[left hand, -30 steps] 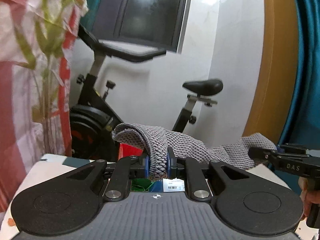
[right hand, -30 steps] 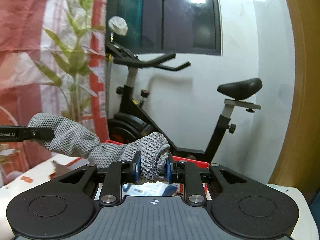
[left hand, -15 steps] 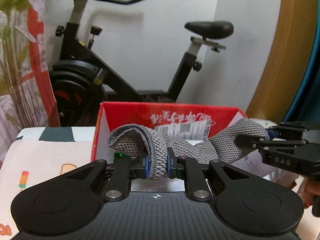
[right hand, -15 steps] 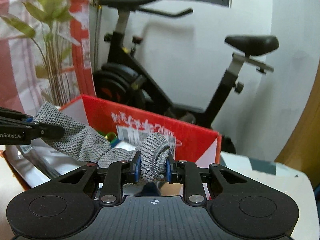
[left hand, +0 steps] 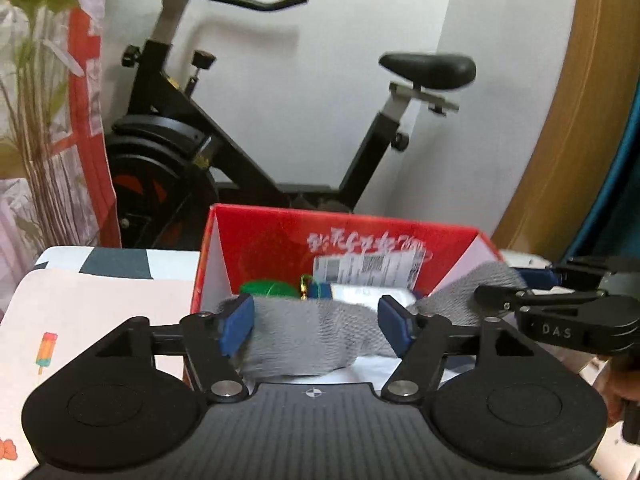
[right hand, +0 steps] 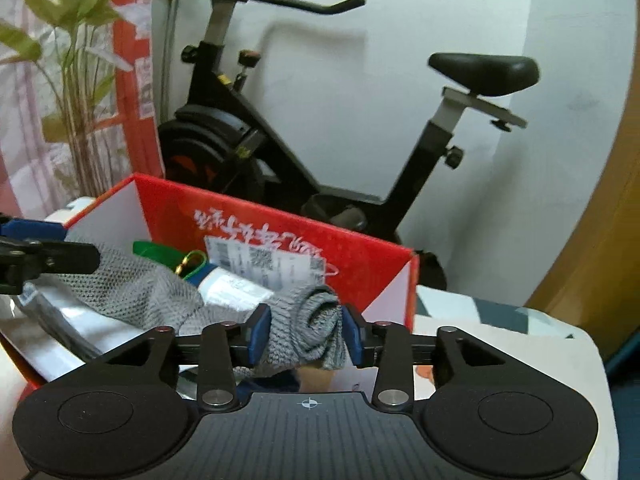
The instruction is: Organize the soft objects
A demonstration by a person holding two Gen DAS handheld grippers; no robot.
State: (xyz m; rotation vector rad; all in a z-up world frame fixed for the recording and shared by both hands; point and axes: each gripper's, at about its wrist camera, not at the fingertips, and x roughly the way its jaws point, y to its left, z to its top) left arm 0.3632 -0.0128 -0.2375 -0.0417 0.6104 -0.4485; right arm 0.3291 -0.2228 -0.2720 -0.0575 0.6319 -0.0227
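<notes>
Above an open red box (left hand: 280, 236) on a patterned tabletop (left hand: 100, 308): a grey knit cloth (left hand: 320, 332) strung between two hand-held grippers. Left gripper (left hand: 316, 322) with jaws opening, blue pads spread well apart, cloth sagging loose between them. Right gripper (right hand: 306, 334) also opening, narrower, a rolled end of the cloth (right hand: 312, 328) between its pads, contact on the sides hard to judge. Inside the box, beneath the cloth: a green item (right hand: 156, 250), a labelled white packet (right hand: 232, 286). Behind, against a white wall: a black exercise bike (right hand: 304, 128).
</notes>
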